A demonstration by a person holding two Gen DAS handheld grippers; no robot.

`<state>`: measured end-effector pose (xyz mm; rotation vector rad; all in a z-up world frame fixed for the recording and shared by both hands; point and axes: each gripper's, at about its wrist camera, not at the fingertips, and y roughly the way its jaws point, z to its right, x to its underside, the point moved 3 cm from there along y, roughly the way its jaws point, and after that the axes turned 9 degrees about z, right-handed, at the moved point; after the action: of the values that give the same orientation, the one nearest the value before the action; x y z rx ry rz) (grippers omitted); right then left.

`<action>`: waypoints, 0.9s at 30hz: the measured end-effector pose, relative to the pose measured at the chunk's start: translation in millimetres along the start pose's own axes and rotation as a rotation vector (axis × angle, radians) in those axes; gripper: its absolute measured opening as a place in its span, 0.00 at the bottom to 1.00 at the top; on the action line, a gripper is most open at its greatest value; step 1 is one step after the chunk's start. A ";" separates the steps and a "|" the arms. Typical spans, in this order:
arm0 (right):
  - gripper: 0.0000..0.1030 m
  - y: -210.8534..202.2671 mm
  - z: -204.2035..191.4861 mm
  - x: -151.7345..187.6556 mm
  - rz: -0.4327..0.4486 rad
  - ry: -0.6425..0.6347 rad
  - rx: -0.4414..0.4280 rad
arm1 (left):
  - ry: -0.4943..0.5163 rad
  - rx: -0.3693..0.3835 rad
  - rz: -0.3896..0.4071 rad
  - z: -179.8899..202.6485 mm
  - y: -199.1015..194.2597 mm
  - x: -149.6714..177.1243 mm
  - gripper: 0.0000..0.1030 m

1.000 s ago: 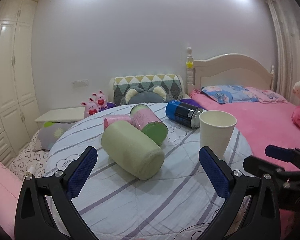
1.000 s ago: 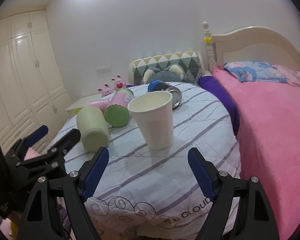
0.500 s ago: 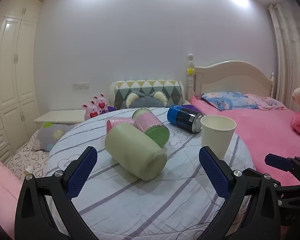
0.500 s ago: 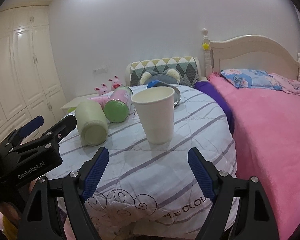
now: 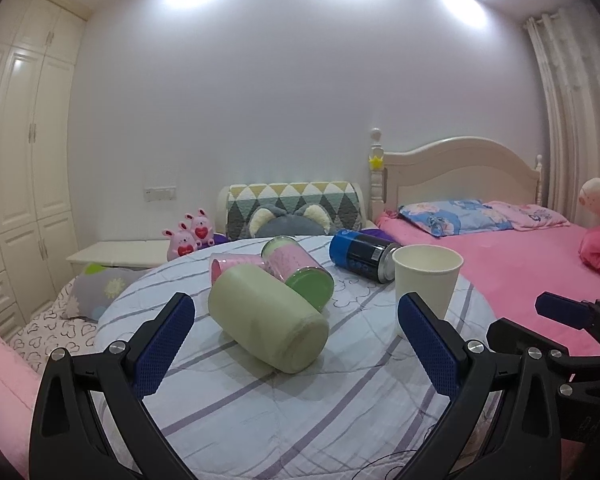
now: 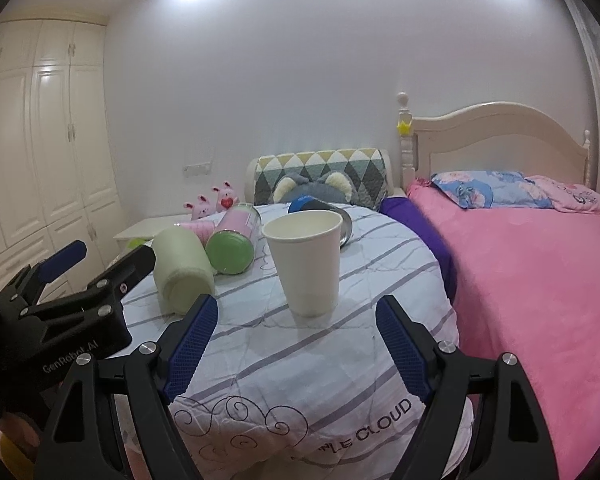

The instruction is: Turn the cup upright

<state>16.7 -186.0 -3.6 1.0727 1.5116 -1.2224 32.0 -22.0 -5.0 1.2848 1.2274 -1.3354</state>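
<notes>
A white paper cup point(image 6: 304, 260) stands upright, mouth up, on the round table with a striped quilt point(image 6: 284, 360). It also shows in the left wrist view point(image 5: 426, 280) at the table's right. My right gripper point(image 6: 296, 340) is open and empty, just in front of the cup, not touching it. My left gripper point(image 5: 296, 344) is open and empty, in front of a pale green cup point(image 5: 266, 328) that lies on its side. The right gripper shows at the right edge of the left wrist view point(image 5: 564, 320).
A pink-and-green can point(image 5: 298, 276), a pink cup point(image 5: 232, 268) and a blue can point(image 5: 362, 254) lie on their sides behind. A pink bed point(image 6: 540, 280) is on the right, a nightstand point(image 5: 120, 252) and wardrobe point(image 6: 40, 160) on the left.
Both grippers have drawn back and tilted up a little from the table; the objects sit lower and farther in the views. The paper cup stays upright and free.
</notes>
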 end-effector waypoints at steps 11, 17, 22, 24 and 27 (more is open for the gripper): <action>0.80 2.7 -0.5 7.7 -0.017 -0.001 -0.003 | -0.024 -0.001 0.025 -0.2 -2.1 0.1 1.00; 0.80 4.8 -2.7 10.5 -0.032 -0.012 -0.006 | -0.020 -0.003 0.025 -0.2 -1.7 0.3 1.00; 0.80 4.9 -2.9 11.1 -0.034 -0.010 -0.010 | -0.019 -0.004 0.024 -0.3 -1.6 0.4 1.00; 0.80 5.1 -3.6 11.3 -0.038 -0.015 -0.008 | -0.020 -0.003 0.024 -0.4 -1.7 0.7 1.00; 0.80 6.1 -2.7 11.9 -0.041 -0.014 -0.009 | -0.021 -0.006 0.024 -0.6 -1.7 0.9 1.00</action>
<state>19.6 -181.5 -16.1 1.0300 1.5339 -1.2480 30.3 -21.2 -5.7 1.2746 1.1971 -1.3245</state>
